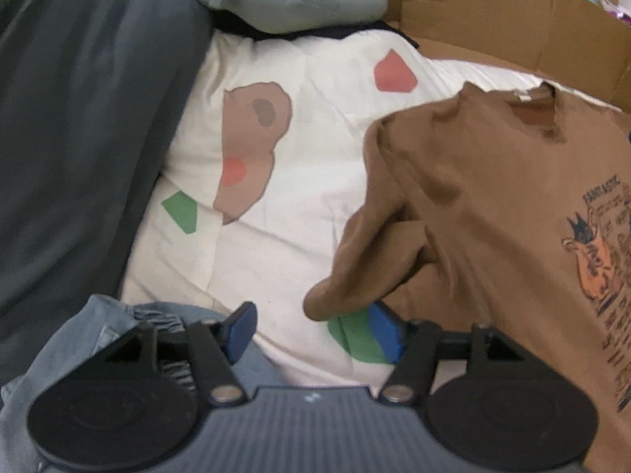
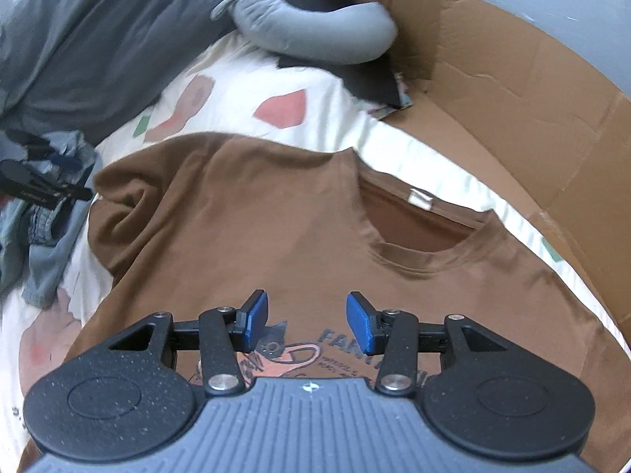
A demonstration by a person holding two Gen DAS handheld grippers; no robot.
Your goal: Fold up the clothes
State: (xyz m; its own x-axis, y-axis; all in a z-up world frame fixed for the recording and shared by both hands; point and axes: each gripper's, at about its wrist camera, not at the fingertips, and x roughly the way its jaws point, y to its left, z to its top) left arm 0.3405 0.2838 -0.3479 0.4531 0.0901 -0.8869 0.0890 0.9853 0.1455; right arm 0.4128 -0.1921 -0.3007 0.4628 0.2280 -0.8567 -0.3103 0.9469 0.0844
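While the brown T-shirt (image 2: 284, 236) lies face up and mostly spread on the patterned white bedcover (image 1: 276, 197), no fold is made in it yet, so the task looks to be at its start for this garment. Its neckline points toward the cardboard (image 2: 512, 90) at the bedcover's far edge, and its printed chest is nearest the right gripper (image 2: 307, 323). That gripper hangs over the print with its blue pads spread apart and nothing between them; it touches no cloth that can be seen. The left gripper (image 1: 313, 329) is lower, at the shirt's bunched sleeve (image 1: 355, 276), also spread; one pad sits just beside or under the sleeve's hem, but the pads do not press on it. The sleeve is crumpled and partly turned under, so it probably needs smoothing or pulling out before any fold. A heap of blue-grey denim clothes (image 2: 43, 228) waits near the bedcover's left edge, unfolded. A grey neck pillow (image 2: 315, 27) and a dark grey blanket (image 1: 79, 118) lie toward the far left corner, well apart from the shirt.
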